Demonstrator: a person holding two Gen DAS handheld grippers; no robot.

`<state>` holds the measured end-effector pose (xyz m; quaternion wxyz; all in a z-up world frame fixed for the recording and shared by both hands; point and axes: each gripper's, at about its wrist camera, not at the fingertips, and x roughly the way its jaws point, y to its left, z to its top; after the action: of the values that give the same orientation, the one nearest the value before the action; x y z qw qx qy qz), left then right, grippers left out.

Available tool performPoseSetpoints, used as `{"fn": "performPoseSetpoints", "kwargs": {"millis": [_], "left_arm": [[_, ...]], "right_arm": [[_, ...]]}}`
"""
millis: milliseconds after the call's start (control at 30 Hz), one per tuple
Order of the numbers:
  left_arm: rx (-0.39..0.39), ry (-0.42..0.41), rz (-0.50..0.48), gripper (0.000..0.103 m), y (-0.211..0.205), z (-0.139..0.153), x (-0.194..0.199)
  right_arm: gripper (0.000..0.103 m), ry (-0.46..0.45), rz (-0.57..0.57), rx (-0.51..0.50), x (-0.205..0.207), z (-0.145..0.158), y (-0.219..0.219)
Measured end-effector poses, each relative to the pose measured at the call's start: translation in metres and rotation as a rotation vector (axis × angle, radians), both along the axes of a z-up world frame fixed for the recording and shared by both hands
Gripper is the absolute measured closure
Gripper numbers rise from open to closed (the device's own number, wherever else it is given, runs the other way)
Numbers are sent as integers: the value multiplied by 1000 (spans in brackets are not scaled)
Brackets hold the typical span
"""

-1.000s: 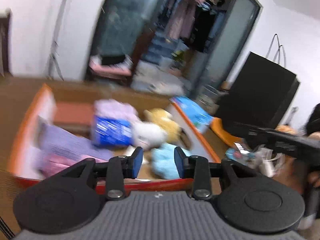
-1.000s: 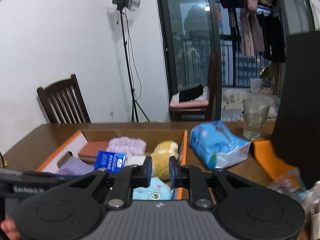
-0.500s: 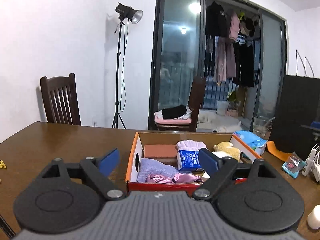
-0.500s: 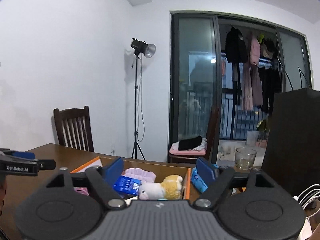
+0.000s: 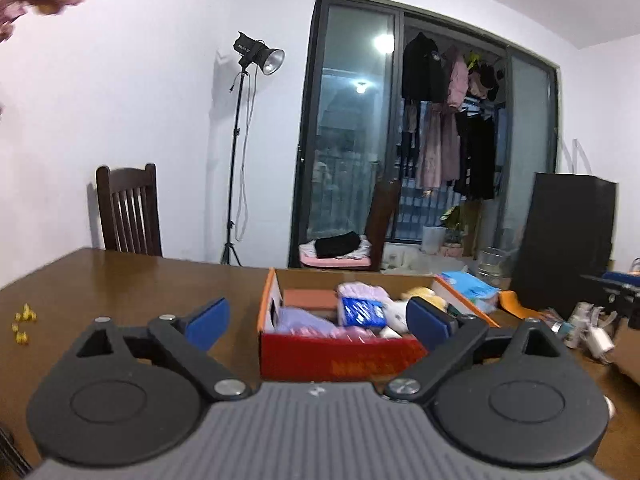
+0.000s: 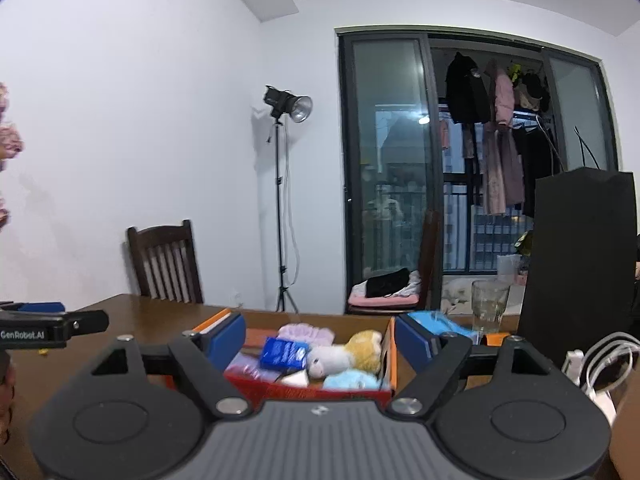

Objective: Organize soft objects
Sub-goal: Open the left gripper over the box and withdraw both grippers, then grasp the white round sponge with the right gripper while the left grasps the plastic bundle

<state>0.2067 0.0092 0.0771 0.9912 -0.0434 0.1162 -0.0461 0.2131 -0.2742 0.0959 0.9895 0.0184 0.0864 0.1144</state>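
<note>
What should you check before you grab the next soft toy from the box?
1. Left hand-held gripper open and holding nothing: ok.
2. Right hand-held gripper open and holding nothing: ok.
3. Box upright on the table: ok.
4. Soft toys on top and reachable, white and yellow plush, light blue plush: ok.
5. Grippers close enough to grasp: not ok, both are held back from the box.
6. Anything soft left outside the box: cannot tell; the blue packet beside it may count.

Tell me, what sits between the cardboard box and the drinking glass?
A blue plastic pack lies between the box and the glass, clearest in the right wrist view.
</note>
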Motion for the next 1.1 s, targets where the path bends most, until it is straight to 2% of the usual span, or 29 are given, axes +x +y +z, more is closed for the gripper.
{"fn": "performPoseSetpoints", "kwargs": {"millis": [267,467,567,800,1100], "left_arm": [[-27,39,-8,4,9,-37,-64],[-31,80,-41,4,14,-57,-83],[-31,94,-53,4,12,-61,-85],[-26,120,-91,4,3,-68,-75],[-15,187,-170,4,-23,-74,-31]], "right_arm": [[22,52,15,-57,-83,-40,3],[22,100,-41,-97,-112,-65,1],[22,110,-127,-128,-109,-70,-5],[24,170,-296,-105,-80,-81,-42],[24,308,-355,-62,-19,-110,-79]]}}
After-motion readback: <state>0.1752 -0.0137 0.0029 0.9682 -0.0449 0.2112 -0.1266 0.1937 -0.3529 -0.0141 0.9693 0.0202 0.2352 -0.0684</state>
